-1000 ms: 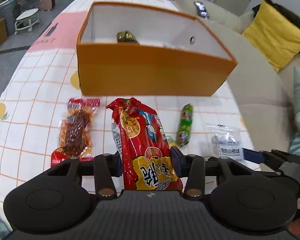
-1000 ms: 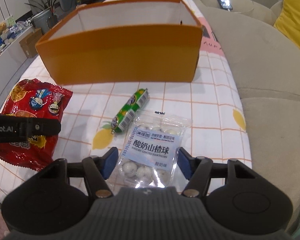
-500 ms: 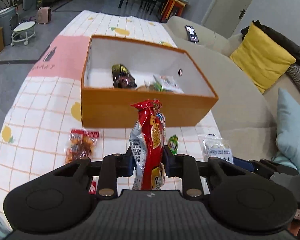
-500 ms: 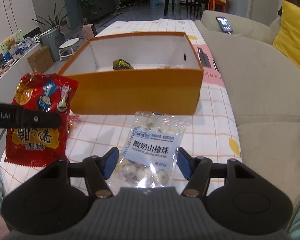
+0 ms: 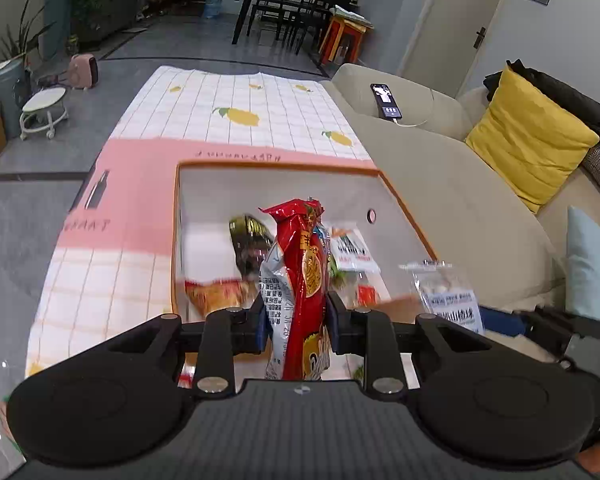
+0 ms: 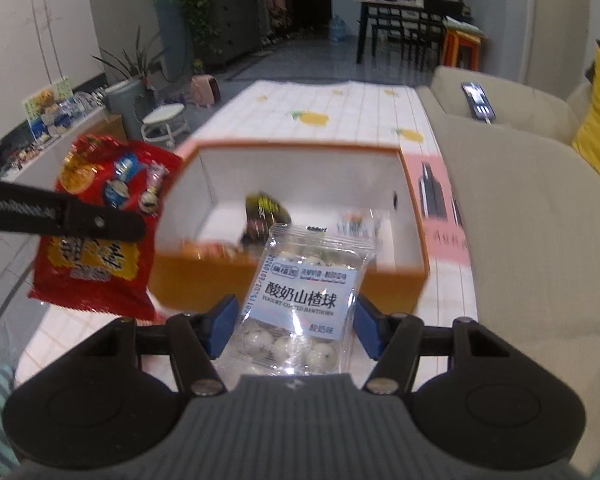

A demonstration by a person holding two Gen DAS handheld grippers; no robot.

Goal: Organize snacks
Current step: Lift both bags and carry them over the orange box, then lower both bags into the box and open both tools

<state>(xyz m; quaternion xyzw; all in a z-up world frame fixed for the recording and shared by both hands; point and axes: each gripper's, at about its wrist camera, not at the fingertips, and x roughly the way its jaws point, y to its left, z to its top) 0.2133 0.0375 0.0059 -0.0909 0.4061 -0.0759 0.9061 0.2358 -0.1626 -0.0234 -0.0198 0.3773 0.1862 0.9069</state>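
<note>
My left gripper point(image 5: 296, 322) is shut on a red snack bag point(image 5: 300, 280), held upright above the near edge of the orange box point(image 5: 280, 166); the bag also shows in the right wrist view point(image 6: 100, 216). My right gripper point(image 6: 294, 326) holds a clear packet of yogurt hawthorn balls point(image 6: 304, 300) above the box's near wall point(image 6: 392, 284); the packet also shows in the left wrist view point(image 5: 446, 296). Its blue pads sit at the packet's sides. The box holds a dark packet point(image 5: 252, 236) and several other snacks.
The box stands on a checked lemon-print tablecloth point(image 5: 236, 108) with a pink panel. A beige sofa point(image 5: 452, 184) with a phone point(image 5: 386, 100) and a yellow cushion point(image 5: 528, 144) runs along the right. A small white stool point(image 5: 44, 110) stands on the floor at left.
Both grippers have risen and moved forward with their snacks, from above the tablecloth to over the box's near edge. The view now looks down into the box.
</note>
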